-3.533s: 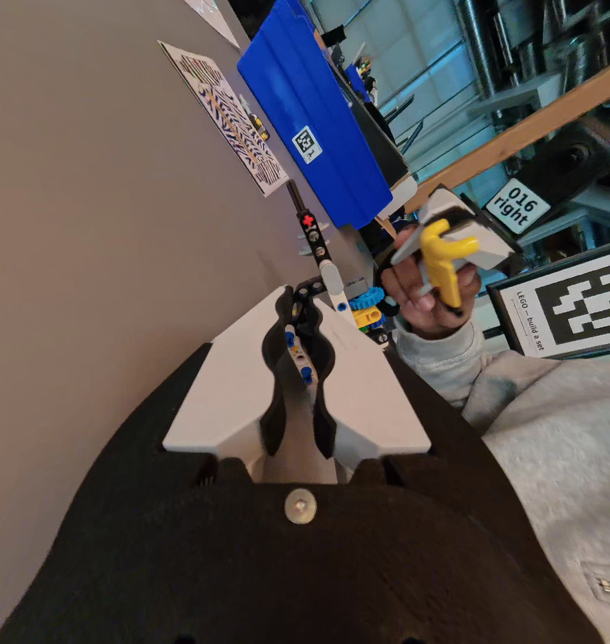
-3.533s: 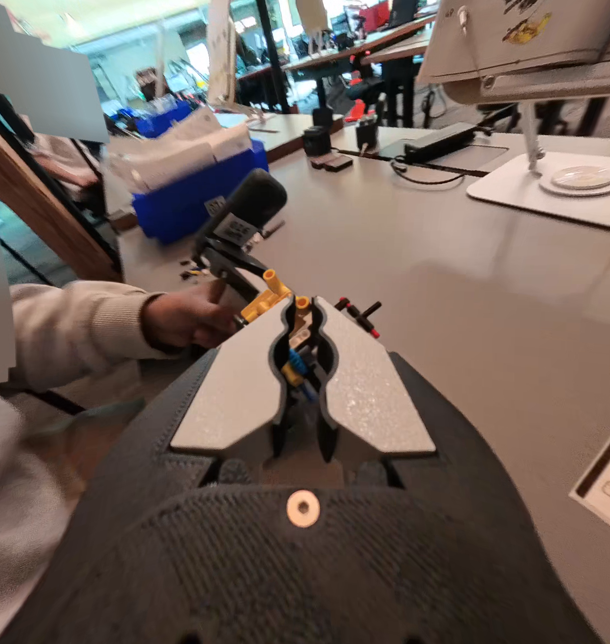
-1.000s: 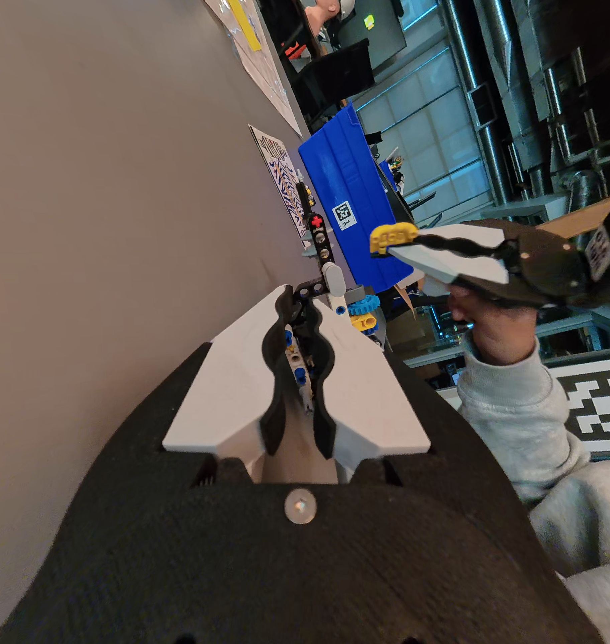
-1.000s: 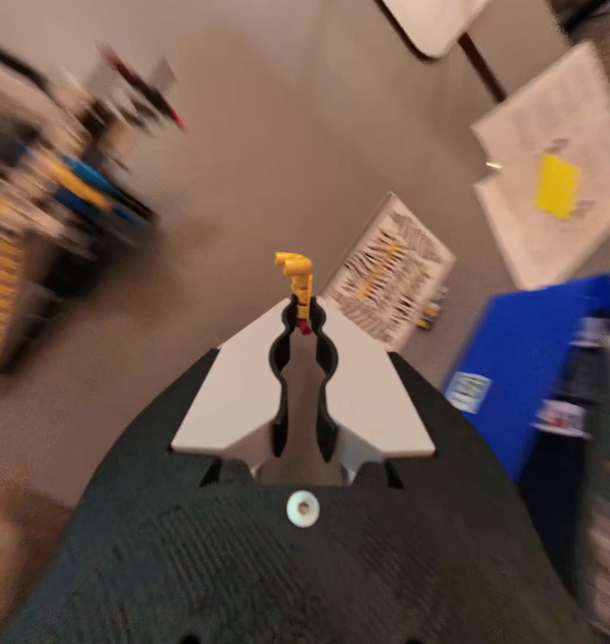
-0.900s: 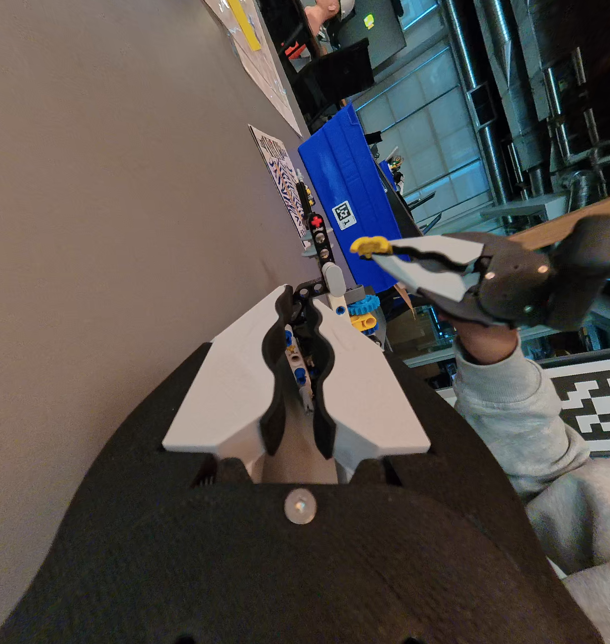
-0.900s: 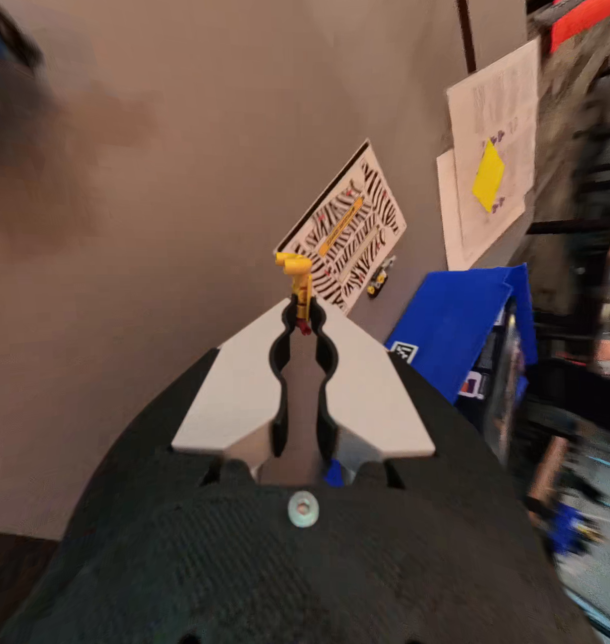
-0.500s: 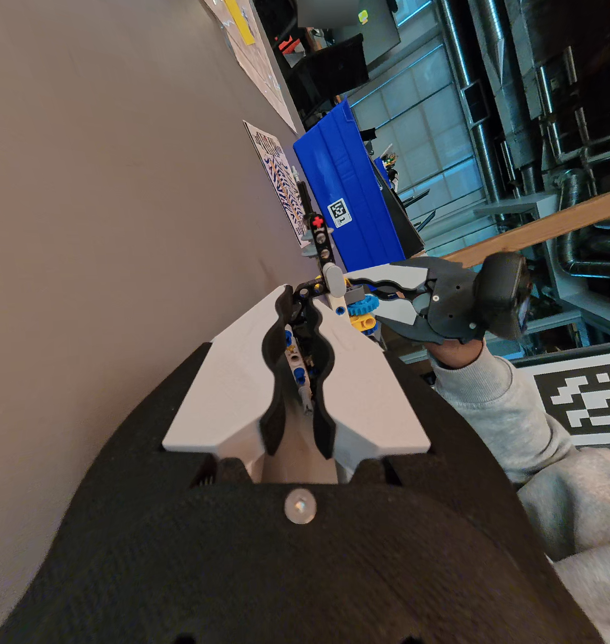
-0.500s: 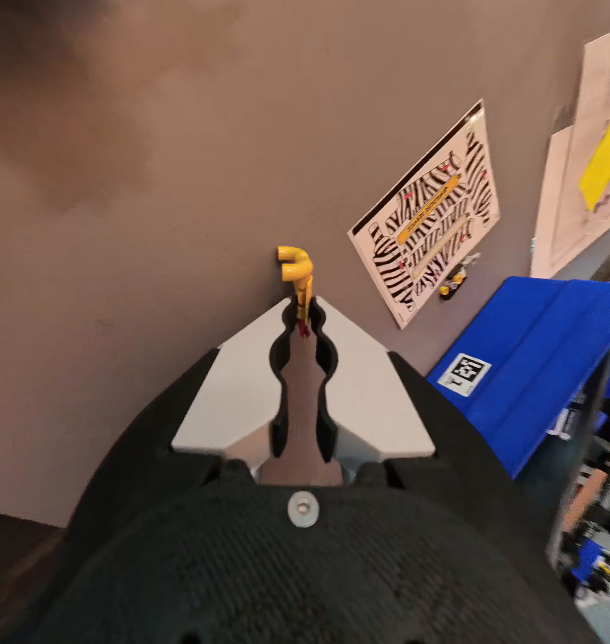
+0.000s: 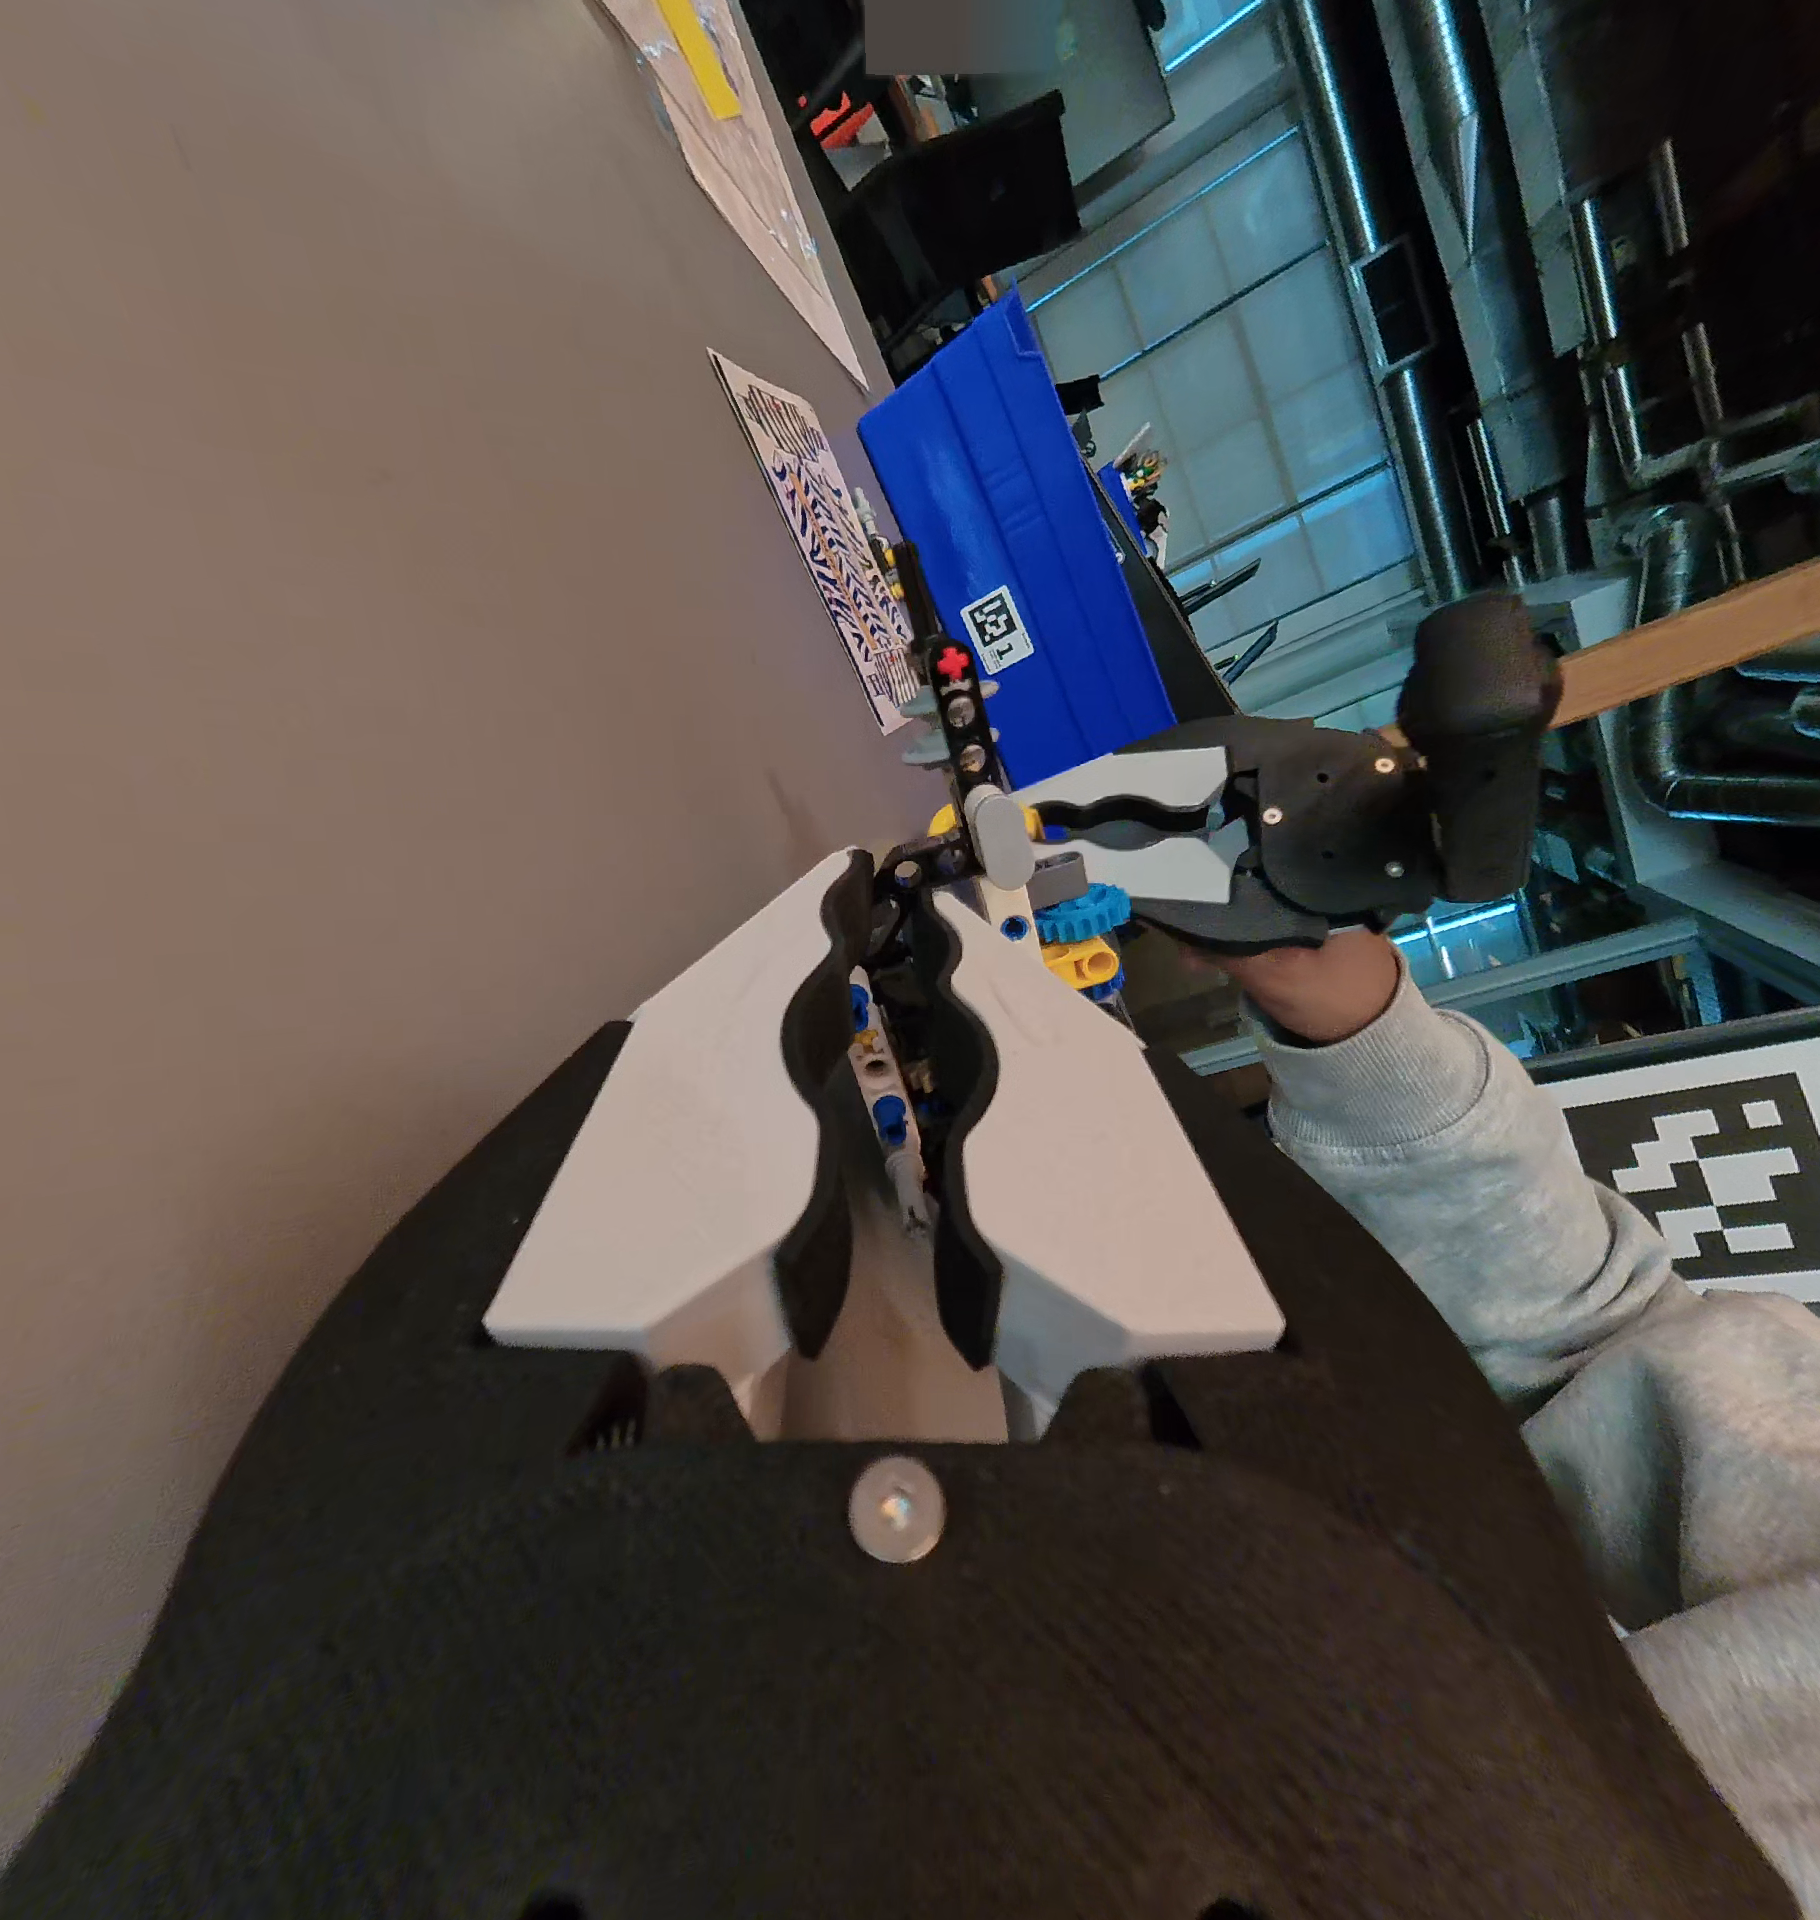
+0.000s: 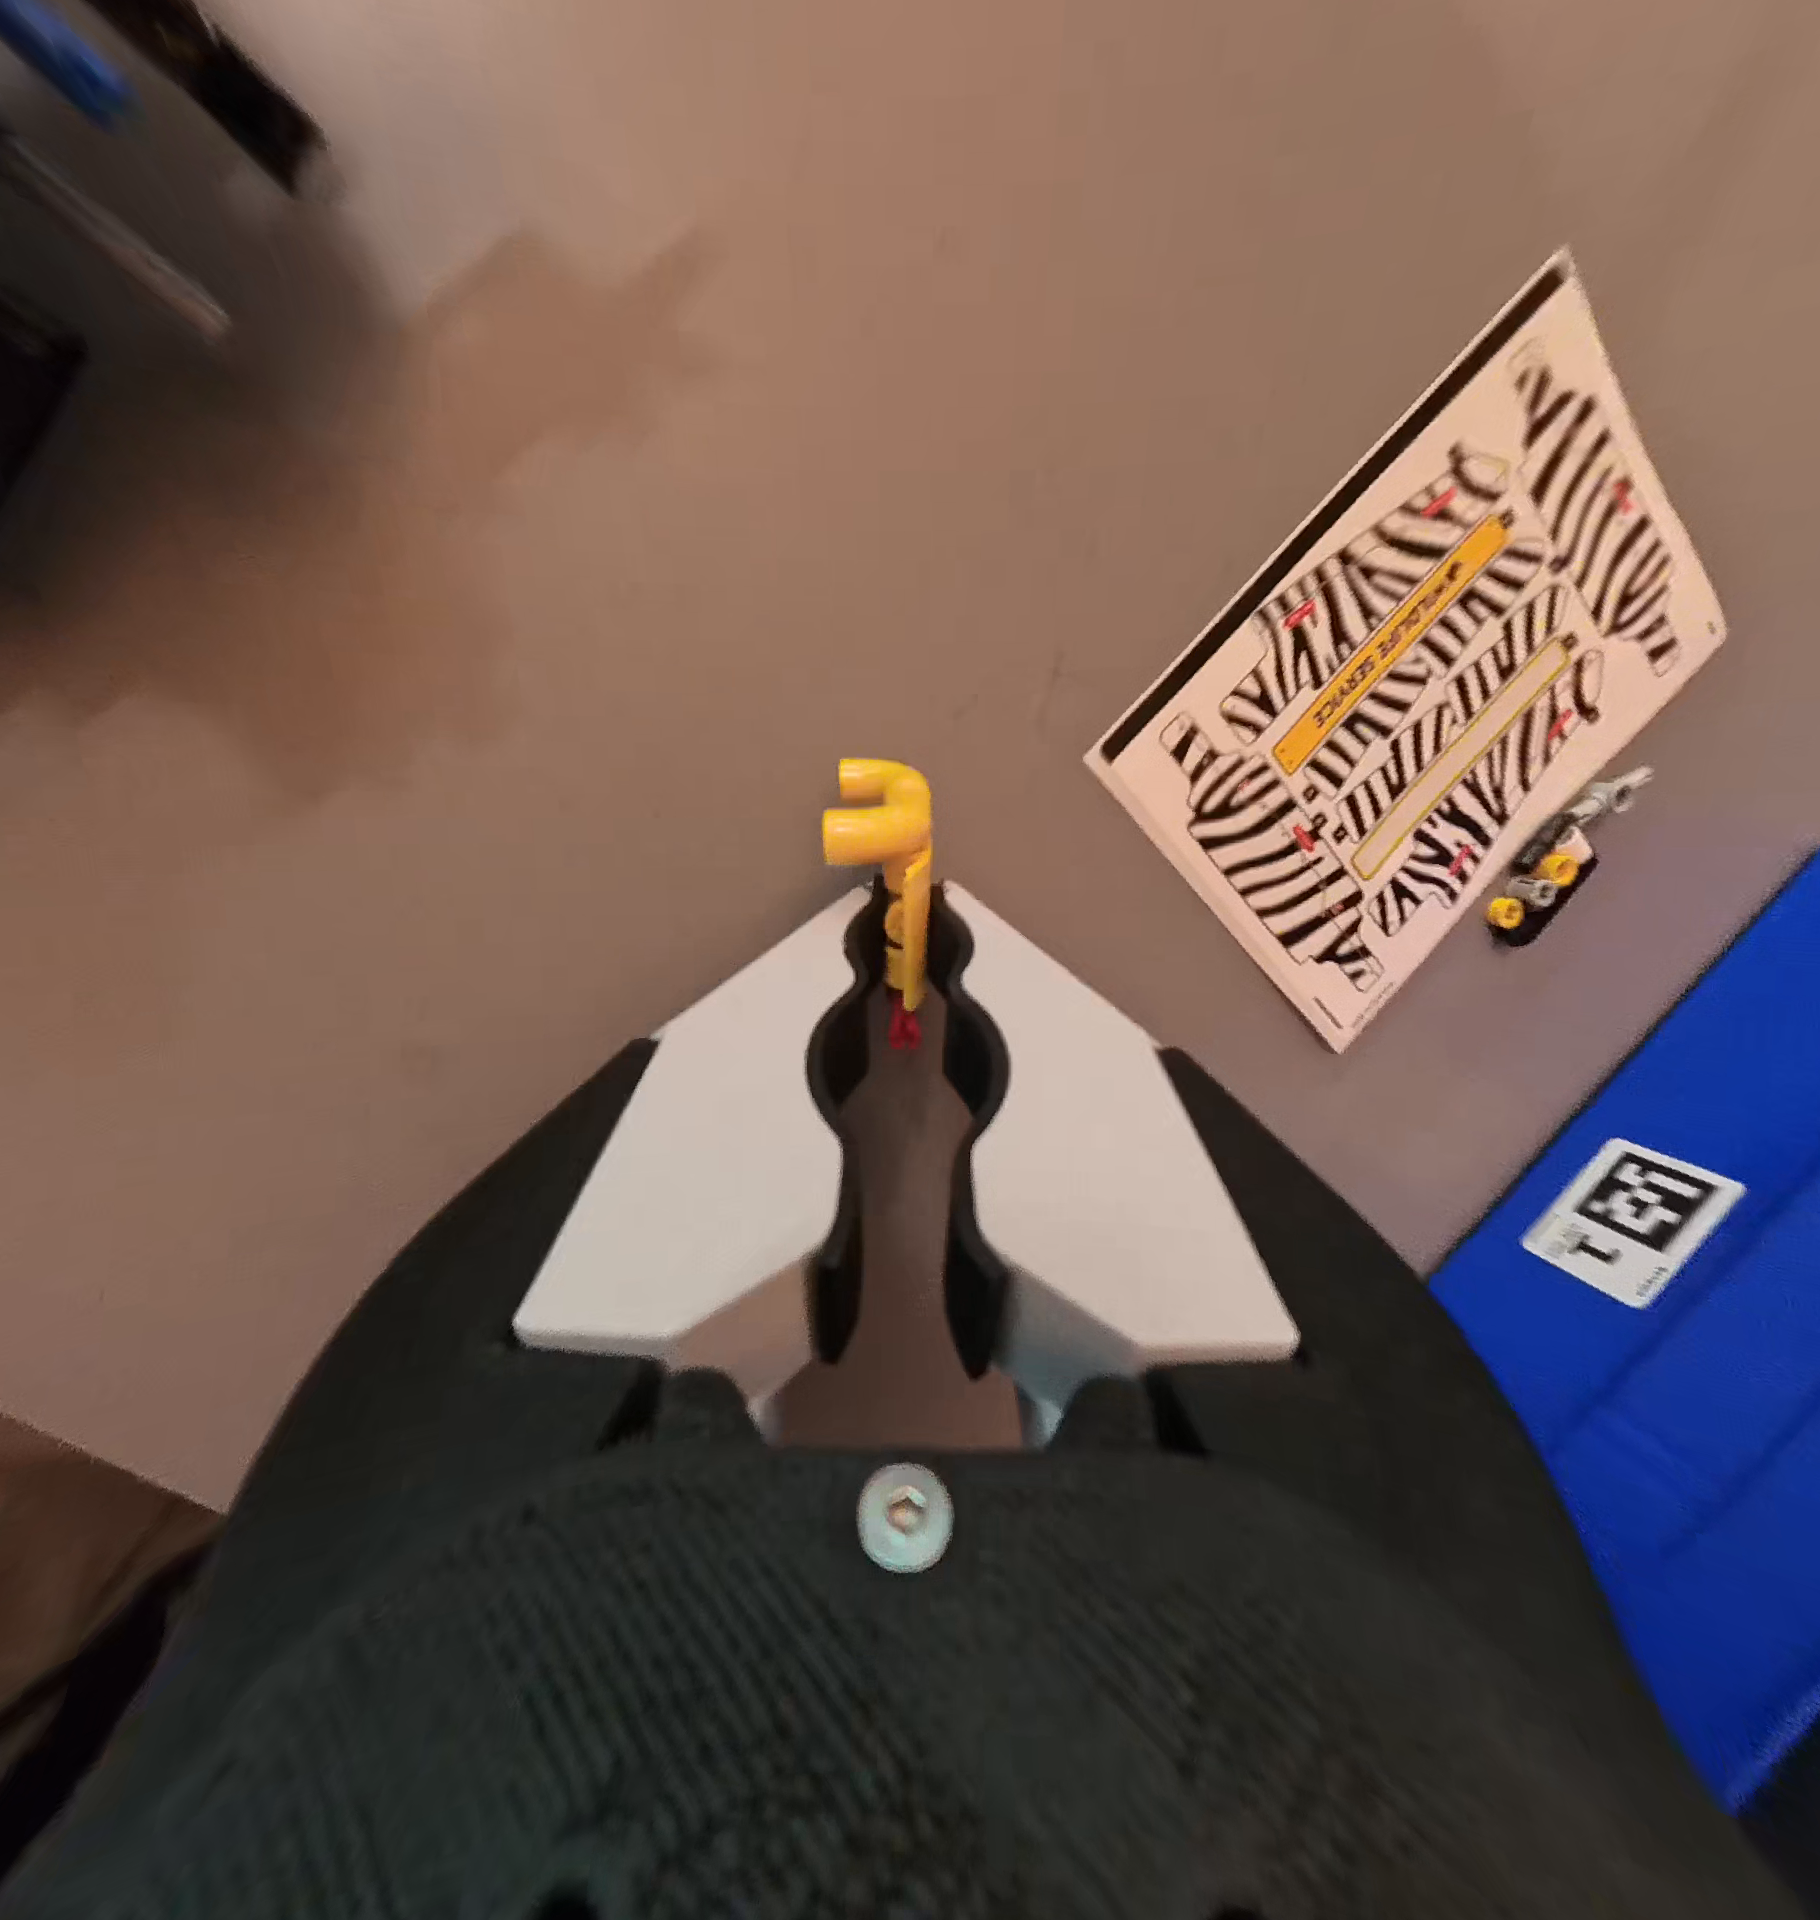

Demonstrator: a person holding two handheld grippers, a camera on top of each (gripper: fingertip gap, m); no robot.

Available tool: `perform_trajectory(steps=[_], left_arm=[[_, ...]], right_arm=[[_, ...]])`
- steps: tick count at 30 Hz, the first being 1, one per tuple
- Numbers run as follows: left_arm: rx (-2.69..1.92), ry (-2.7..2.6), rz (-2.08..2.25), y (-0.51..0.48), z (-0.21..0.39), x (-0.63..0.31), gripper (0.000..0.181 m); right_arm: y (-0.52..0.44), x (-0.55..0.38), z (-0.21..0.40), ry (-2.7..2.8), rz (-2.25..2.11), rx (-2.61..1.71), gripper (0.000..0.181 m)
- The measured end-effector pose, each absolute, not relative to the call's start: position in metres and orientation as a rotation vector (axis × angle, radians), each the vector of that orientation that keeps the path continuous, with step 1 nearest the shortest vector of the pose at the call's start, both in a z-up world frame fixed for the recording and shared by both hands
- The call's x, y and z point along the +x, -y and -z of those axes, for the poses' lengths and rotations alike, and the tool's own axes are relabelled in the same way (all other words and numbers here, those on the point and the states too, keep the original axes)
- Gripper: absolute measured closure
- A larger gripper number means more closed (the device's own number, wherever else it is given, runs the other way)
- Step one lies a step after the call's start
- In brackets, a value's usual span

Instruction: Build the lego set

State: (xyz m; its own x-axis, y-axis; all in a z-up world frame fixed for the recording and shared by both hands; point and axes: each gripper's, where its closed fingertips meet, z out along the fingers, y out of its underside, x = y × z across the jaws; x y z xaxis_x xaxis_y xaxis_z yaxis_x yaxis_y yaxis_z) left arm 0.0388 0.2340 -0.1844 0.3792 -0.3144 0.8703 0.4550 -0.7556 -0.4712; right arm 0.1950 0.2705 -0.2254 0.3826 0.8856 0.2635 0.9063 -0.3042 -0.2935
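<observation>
Your left gripper (image 9: pixel 890 914) is clamped on the half-built lego model (image 9: pixel 963 831), holding it in the air above the bench (image 9: pixel 314 623) with its black beam rising past the fingertips. Your right gripper (image 10: pixel 901 914) is pinched narrow on a small yellow connector (image 10: pixel 885 821), whose forked end juts clear of the tips. In the left wrist view that gripper comes in from the side, its tips right at the grey rounded piece (image 9: pixel 999 831) beside the blue gear (image 9: pixel 1082 914); whether the connector already touches the model you cannot tell from here.

The step looks like seating the connector into the model. Keep the left grip rigid and push straight along the hole's axis; with so little of the part between the pads, a skewed push would likely twist it out. Line up first, then press.

The bench is a plain grey-brown surface. A zebra-striped sticker sheet (image 10: pixel 1425 665) lies flat toward its far edge, a few loose small parts (image 10: pixel 1550 862) just beside it, and a blue bin (image 10: pixel 1664 1403) carrying a square marker tag stands next to those. Beyond the bench are windows, pipes and a wooden beam.
</observation>
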Motion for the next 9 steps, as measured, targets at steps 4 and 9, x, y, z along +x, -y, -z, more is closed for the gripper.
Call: perform_trajectory(steps=[4, 9], left_arm=[[-1.922, 0.066, 1.460, -0.232, 0.178, 0.041, 0.175], [-1.734, -0.111, 1.575, -0.224, 0.150, 0.040, 0.176]], right_arm=[[-0.262, 0.163, 0.193, 1.291, -0.327, -2.254, 0.175], [-0.240, 0.116, 0.123, 0.910, -1.041, -2.163, 0.176]])
